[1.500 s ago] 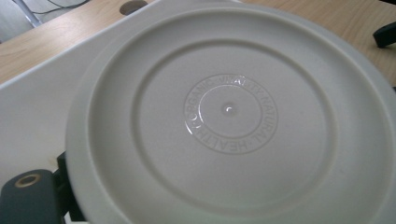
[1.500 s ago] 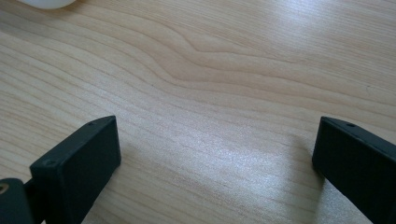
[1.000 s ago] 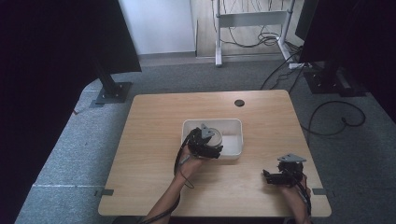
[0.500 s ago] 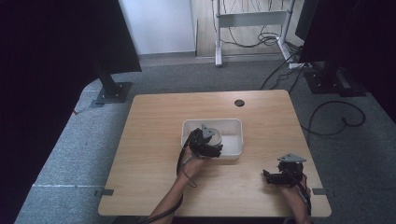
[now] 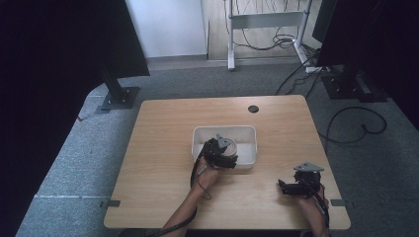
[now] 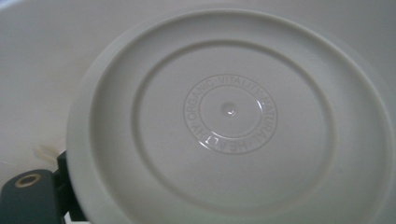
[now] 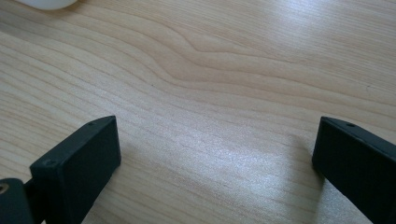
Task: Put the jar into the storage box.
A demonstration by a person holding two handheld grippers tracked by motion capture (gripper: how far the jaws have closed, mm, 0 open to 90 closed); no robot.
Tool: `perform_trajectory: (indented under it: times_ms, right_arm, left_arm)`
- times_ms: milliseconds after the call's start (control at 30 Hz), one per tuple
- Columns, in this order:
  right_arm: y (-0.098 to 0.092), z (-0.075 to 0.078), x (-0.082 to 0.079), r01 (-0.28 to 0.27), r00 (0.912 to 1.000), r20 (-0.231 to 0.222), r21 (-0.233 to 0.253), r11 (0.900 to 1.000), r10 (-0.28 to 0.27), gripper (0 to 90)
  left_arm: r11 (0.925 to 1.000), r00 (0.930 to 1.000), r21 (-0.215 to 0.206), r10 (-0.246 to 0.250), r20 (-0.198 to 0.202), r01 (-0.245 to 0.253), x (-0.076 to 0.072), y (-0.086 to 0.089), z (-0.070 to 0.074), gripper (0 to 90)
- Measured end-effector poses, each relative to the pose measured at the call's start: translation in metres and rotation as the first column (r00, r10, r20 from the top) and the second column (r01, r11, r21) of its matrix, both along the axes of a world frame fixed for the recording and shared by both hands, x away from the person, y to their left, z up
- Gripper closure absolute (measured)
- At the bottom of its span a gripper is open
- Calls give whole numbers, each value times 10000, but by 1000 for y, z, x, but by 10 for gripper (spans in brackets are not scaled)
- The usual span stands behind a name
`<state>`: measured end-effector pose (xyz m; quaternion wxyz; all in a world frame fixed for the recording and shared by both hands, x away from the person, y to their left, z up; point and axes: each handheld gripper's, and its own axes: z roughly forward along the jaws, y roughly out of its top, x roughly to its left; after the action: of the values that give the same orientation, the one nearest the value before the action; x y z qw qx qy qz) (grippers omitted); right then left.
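Wooden table (image 5: 163,163) under you carries a white bin (image 5: 249,132) near its middle; inside lies a round white lid (image 6: 229,121), pinched at its edge by your left gripper (image 5: 221,154). Your right gripper (image 5: 295,186) rests near the right corner, jaws wide apart, empty.

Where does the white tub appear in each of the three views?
High view: the white tub sits mid-table, with the left gripper over its near part.
Left gripper view: its pale floor lies behind a round lid.
Right gripper view: a white corner, probably the tub, top left.
Shared landmark: the wooden table.
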<state>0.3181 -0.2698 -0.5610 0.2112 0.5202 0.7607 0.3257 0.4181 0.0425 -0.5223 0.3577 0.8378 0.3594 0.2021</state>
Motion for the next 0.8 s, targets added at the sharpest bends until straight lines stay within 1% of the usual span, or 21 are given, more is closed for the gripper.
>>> perform_trajectory:
  times_ms: [100,200,267,467,633,800]
  right_arm:
    - [0,0,0,1,10000,-1,-1,10000,-1,7]
    - [0,0,0,1,10000,0,-1,10000,-1,7]
    - [0,0,0,3,10000,0,0,10000,-3,7]
    - [0,0,0,3,10000,1,-2,10000,-3,7]
    - [0,0,0,2,10000,2,-2,10000,-2,7]
    - [0,0,0,2,10000,-2,1,10000,-2,7]
  left_arm:
    - [10000,9999,-63,1,-143,-2,2,1,0,101]
    - [9996,9990,-263,63,-441,-74,5,3,0,101]
    - [9994,9985,-346,61,-553,-80,6,4,0,100]
    - [9995,9986,-299,10,-528,-26,6,4,0,94]
    - [9996,9984,-259,115,-545,-129,6,5,-1,53]
    - [9987,9988,-501,48,-482,-72,4,8,5,42]
